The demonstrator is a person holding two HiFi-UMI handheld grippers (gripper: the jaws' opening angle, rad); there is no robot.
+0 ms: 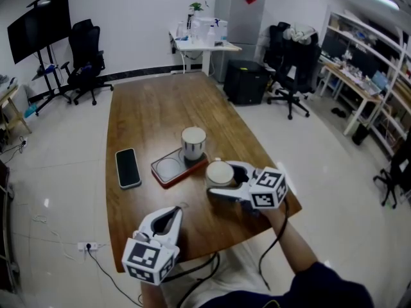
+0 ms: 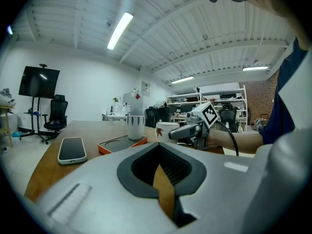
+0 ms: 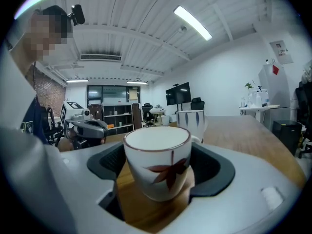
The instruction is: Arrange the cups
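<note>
A white cup with a red leaf stands on the wooden table, just right of an orange tray. My right gripper is open around this cup, with a thin gap showing at the left pad. A second cup with dark stripes stands on the tray's far end. My left gripper rests shut near the table's front edge, with nothing in it. In the left gripper view the leaf cup sits in the right gripper.
A black phone lies left of the tray. The tray's near half holds a round coaster. Office chairs, desks and shelves stand on the floor around the table.
</note>
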